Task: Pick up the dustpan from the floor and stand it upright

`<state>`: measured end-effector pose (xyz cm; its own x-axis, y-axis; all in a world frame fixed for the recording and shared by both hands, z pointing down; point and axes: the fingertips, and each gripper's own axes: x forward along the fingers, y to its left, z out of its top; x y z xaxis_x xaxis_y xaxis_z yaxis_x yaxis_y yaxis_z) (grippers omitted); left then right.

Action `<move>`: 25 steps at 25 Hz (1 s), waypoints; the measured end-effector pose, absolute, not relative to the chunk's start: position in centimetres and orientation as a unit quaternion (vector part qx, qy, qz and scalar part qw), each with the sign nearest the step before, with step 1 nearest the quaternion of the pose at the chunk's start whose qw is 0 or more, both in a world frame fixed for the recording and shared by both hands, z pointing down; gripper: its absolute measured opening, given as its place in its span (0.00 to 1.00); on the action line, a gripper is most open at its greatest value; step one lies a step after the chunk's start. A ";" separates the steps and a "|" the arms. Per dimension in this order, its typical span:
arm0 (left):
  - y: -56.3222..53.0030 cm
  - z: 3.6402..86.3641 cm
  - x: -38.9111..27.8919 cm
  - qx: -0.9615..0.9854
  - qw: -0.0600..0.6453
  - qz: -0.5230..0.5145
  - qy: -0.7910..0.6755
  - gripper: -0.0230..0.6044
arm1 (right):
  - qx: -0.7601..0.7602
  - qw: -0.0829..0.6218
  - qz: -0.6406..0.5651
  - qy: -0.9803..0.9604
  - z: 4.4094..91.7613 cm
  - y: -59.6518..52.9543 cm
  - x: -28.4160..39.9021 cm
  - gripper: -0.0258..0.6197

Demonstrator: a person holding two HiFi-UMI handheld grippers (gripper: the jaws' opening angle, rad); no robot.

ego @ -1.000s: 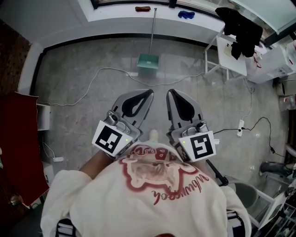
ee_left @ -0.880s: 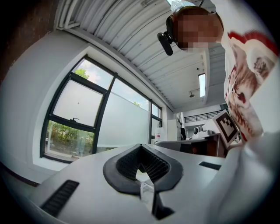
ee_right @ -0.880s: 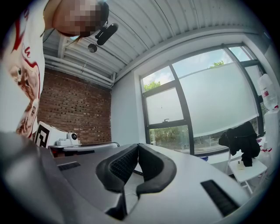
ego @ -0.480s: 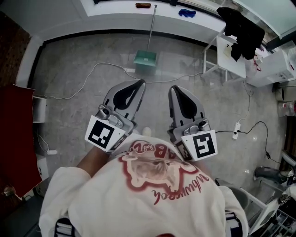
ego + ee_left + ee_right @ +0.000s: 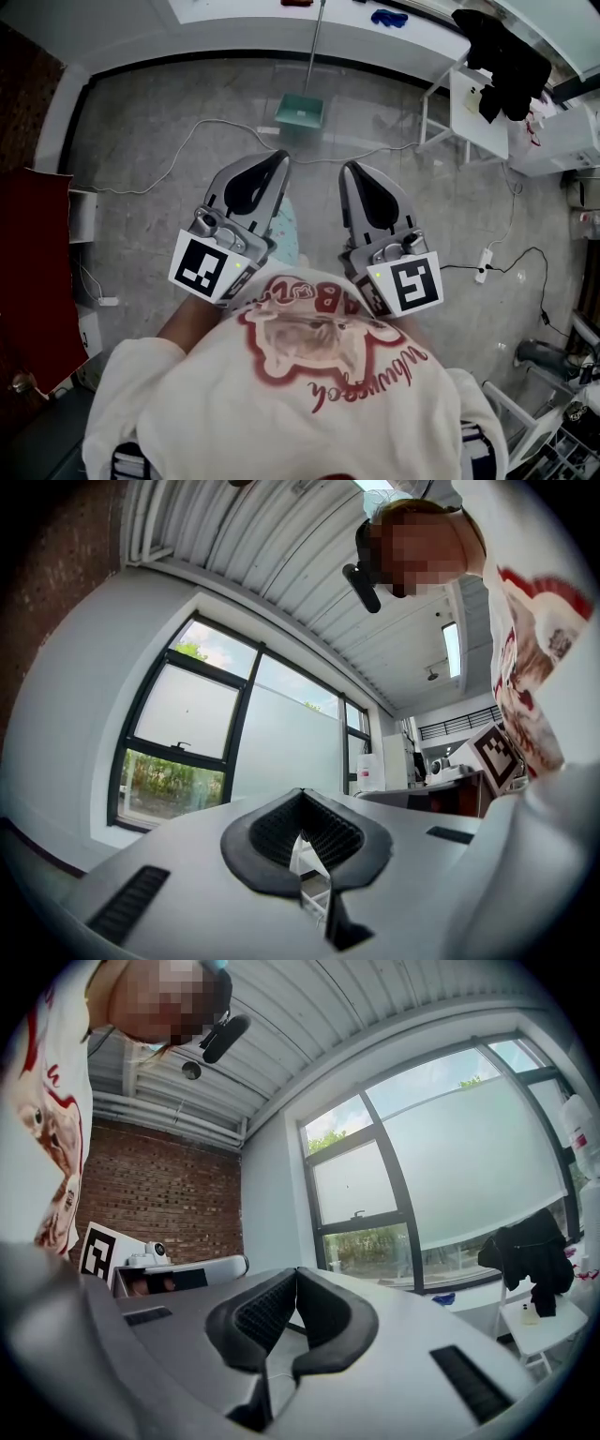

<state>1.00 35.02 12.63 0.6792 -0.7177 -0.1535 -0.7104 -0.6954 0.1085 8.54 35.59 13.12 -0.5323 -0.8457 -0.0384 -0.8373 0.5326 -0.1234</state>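
I hold my left claw (image 5: 279,157) and right claw (image 5: 348,169) level, both closed on nothing, because the green long-handled plastic dustpan (image 5: 300,111) sits well ahead.

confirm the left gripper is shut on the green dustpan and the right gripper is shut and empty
Wrong: the left gripper is shut on nothing, as the left gripper view shows; the green dustpan sits on the floor ahead. The right gripper is shut and empty.
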 end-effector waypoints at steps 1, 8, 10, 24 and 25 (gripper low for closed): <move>34.3 12.7 1.0 0.916 0.020 -0.094 -0.389 0.07 | -0.482 0.047 -0.042 0.874 13.0 34.9 8.6 0.08; 26.0 12.9 1.5 0.922 0.019 -0.103 -0.373 0.07 | -0.495 0.032 -0.038 0.867 14.0 27.3 9.2 0.08; 22.9 13.0 1.3 0.925 0.019 -0.102 -0.366 0.07 | -0.498 0.028 -0.038 0.866 14.3 24.3 8.8 0.08; 1.3 12.3 -0.6 0.944 0.002 -0.075 -0.322 0.07 | -0.513 0.043 -0.024 0.857 12.3 2.5 5.3 0.08; 0.4 12.4 -0.9 0.944 -0.002 -0.073 -0.321 0.07 | -0.514 0.046 -0.023 0.856 12.0 1.6 5.0 0.08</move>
<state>-0.94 0.41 12.36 0.7838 -0.6053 -0.1385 -0.6058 -0.7944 0.0434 5.00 1.59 12.05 -0.4664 -0.8828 -0.0552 -0.8786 0.4696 -0.0867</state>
